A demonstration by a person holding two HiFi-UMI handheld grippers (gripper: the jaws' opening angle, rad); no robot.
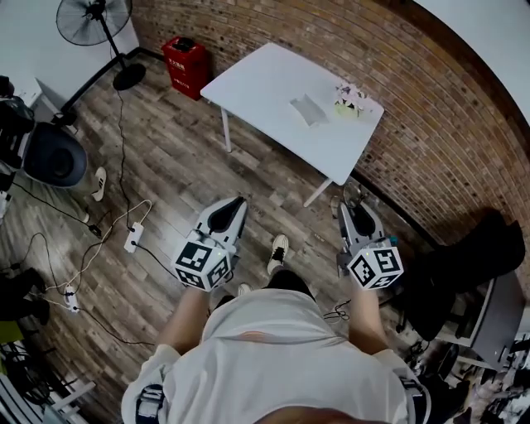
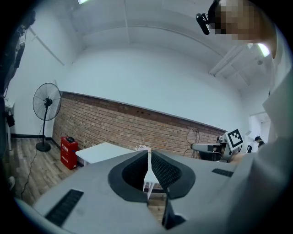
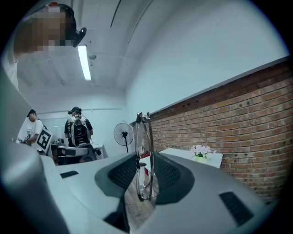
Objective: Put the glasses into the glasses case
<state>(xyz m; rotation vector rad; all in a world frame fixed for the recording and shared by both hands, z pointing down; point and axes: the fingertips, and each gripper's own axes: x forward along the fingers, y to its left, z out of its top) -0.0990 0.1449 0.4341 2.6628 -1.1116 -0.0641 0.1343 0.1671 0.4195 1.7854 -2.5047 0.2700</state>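
Ahead, table (image 1: 265,83) by brick wall (image 1: 414,91) (wood floor (image 1: 166,157)); right tool (image 3: 145,157) grips glasses (image 3: 143,132).

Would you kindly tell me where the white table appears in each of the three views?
Head view: the white table sits at upper centre.
Left gripper view: it lies left of centre, low in the picture.
Right gripper view: it lies right of centre, at mid-height.
Shared landmark: the standing fan shows in all three.

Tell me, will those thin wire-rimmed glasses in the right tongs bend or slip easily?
Probably light: the thin wire-rimmed glasses show only slim rims. Likely bendable, so the right tongs should squeeze gently. Smooth lenses may slip.
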